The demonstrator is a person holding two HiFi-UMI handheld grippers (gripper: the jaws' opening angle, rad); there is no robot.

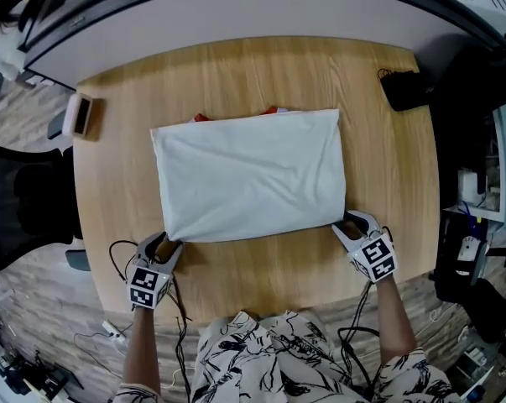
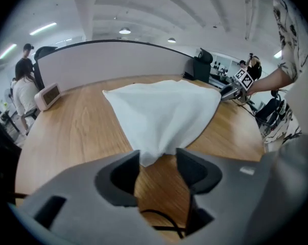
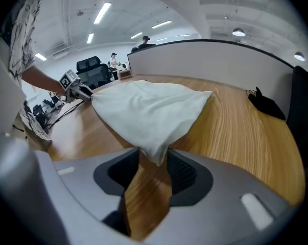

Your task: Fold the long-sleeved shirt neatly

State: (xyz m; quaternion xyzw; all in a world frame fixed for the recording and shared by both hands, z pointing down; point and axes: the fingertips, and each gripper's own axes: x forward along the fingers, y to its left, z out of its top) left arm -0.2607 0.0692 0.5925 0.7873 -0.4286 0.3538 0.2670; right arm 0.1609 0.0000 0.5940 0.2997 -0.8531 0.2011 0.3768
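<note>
Centrally, folded shirt [image 1: 251, 175], table [image 1: 387, 166] margin all round

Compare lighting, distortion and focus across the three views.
Head view: even light, soft shadows round the shirt, straight lines bowed. Left gripper view: heavy fisheye, dark corners, claw blurred close up, shirt sharper. Right gripper view: same fisheye, ceiling lights glaring.

The shirt [image 1: 253, 175] fills the middle of the worktop [image 1: 387, 166]. There's bare wood down both sides and along the near edge, where the left tongs [image 1: 169, 243] and right tongs [image 1: 344, 222] sit at its corners. A small box [image 1: 82, 116] stands at the far-left edge and a black object [image 1: 404, 89] at the far-right corner. A curved partition [image 1: 236, 11] closes the back. Cables [image 1: 116, 253] trail off near-left.
</note>
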